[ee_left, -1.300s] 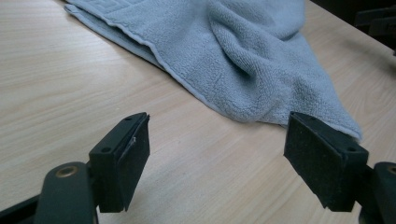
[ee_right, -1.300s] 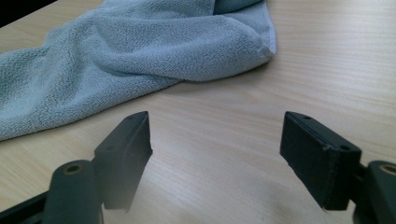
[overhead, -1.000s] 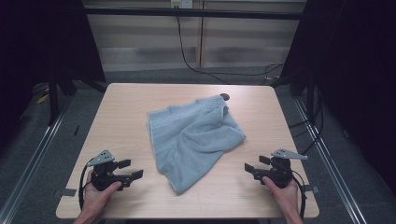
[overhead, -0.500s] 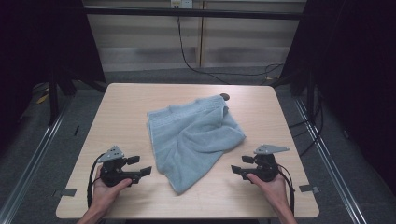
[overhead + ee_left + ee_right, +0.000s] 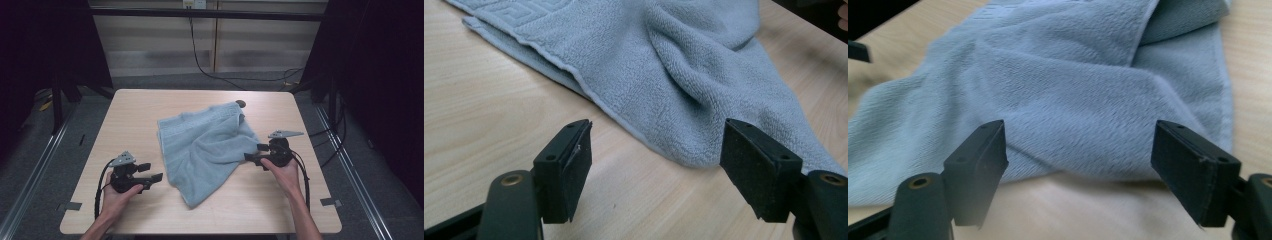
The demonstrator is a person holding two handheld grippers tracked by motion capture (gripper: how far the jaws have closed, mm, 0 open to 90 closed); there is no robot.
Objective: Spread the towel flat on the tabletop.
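Two hand-held grippers flank a crumpled pale blue terry towel on the light wooden worktop.

At the left, the person's left hand holds the left gripper low over the near left part of the worktop, its jaws standing apart and empty, pointed at the towel's hemmed left edge and just short of it. The towel lies rumpled and partly folded over itself in the middle of the worktop, one corner reaching toward the near edge, a patterned border band along its far left side. A small dark round object sits at the towel's far corner. At the right, the right hand holds the right gripper against the towel's right edge, jaws wide apart and clamping nothing, the cloth bulging just ahead of them.
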